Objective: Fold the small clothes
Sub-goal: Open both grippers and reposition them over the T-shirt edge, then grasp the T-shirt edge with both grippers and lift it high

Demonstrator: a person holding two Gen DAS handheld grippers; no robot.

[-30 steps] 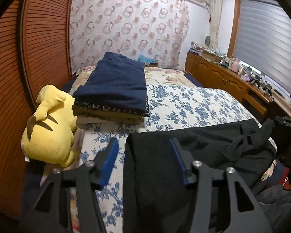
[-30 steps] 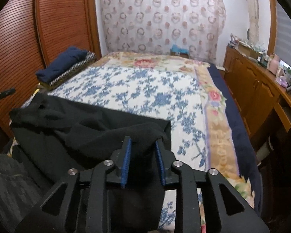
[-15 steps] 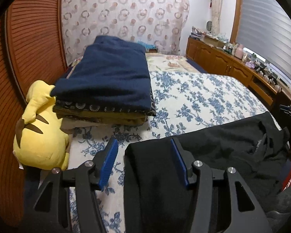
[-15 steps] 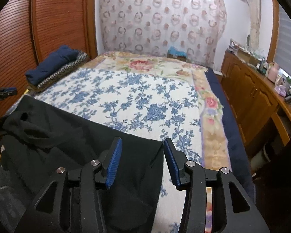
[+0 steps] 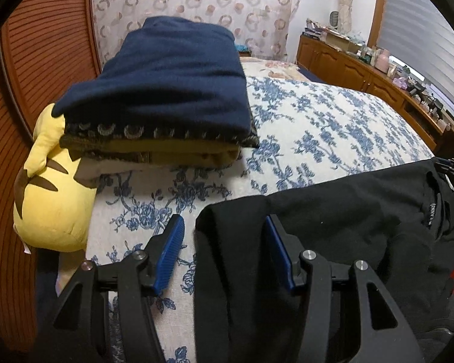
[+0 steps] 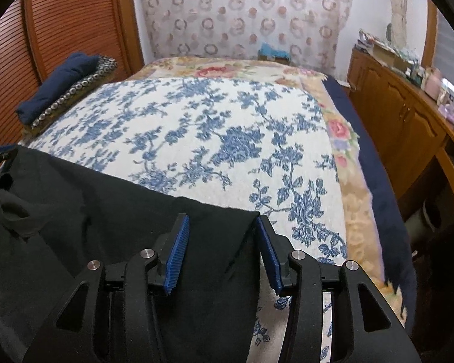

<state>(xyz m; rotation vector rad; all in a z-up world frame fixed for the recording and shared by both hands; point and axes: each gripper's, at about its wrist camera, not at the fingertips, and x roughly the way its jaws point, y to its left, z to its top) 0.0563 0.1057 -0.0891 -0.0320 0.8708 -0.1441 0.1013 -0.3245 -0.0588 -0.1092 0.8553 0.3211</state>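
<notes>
I see the black garment [image 5: 333, 211] lying spread across the near end of the bed [image 6: 196, 127], on the blue flower cover. It goes from my left side over to my right side, and its near part hangs off the edge toward me.

My left gripper [image 5: 224, 254] is wide apart. One corner of the black cloth sits between its blue pads [image 5: 169, 252], but the pads do not touch it. My right gripper [image 6: 222, 255] is apart too. The other corner of the cloth lies between its two sides, and nothing is pinched there either. So I am holding nothing right now.

I think the job on this piece has only just started. The cloth looks laid out flat with a straight far edge, which is a good first step. But I see no fold in it yet. Near the middle, by the neck hole and the little label [image 5: 432, 211], it is bunched up and wrinkly, so it may need a bit more smoothing.

Farther up the bed on the left there is a neat pile of folded things [image 5: 166, 90], dark blue on top. Those look finished. A yellow plush toy [image 5: 51, 193] leans beside that pile.

What is left, I guess: grab both corners, bring the cloth over on itself, fold it small, and put it with the pile.
</notes>
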